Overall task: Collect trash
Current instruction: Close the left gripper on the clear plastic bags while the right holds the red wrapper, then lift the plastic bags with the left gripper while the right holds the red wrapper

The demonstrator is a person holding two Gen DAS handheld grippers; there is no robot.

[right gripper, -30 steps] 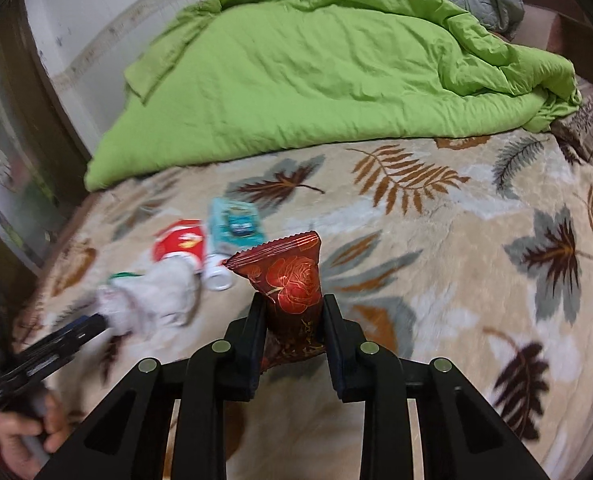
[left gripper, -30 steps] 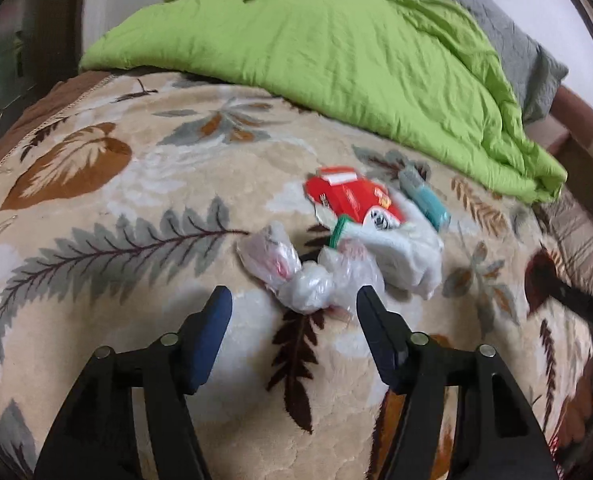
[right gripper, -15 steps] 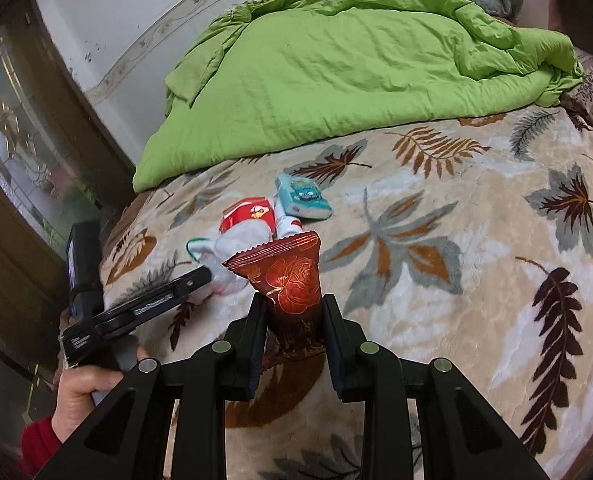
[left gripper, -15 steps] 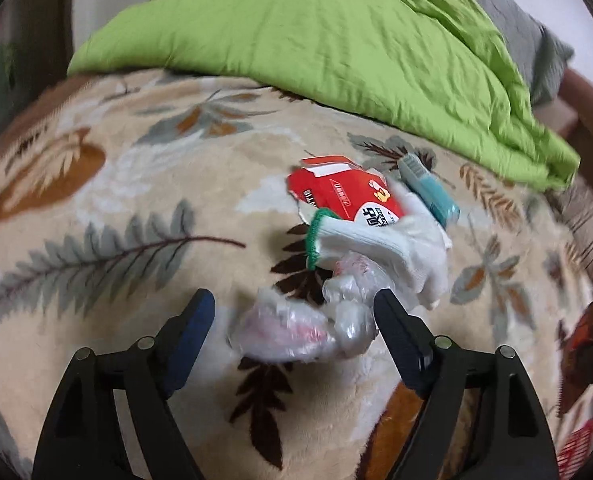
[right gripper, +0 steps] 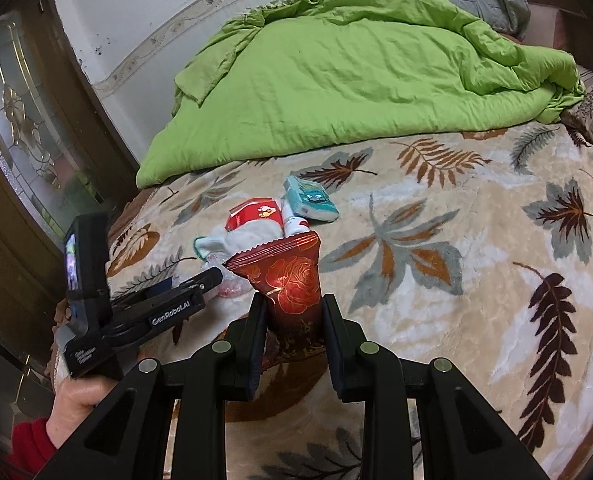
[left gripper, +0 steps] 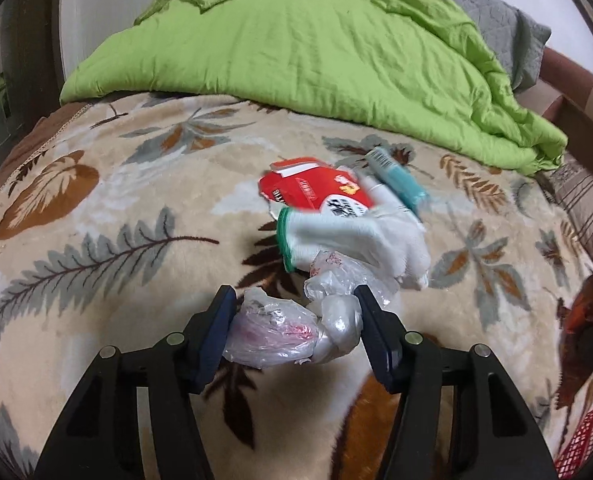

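Left claw (left gripper: 292, 330) has just closed onto the crumpled plastic bag (left gripper: 280, 332); right claw (right gripper: 294, 320) stays clamped on the red wrapper (right gripper: 286, 276).

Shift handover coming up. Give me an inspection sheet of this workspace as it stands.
Surface: bed under a leaf-print blanket.
Job's things: crumpled clear plastic bag lying on the blanket; dark red snack wrapper held up; red carton, white glove with green cuff and teal packet lying bunched together.
Clutter: green quilt heaped at the far end, grey pillow behind it.
Grippers: left gripper has just been closing, its jaws against both sides of the plastic bag; right gripper shut on the snack wrapper.
Cables: nothing seen.
Surroundings: patterned glass door and white wall beside the bed.
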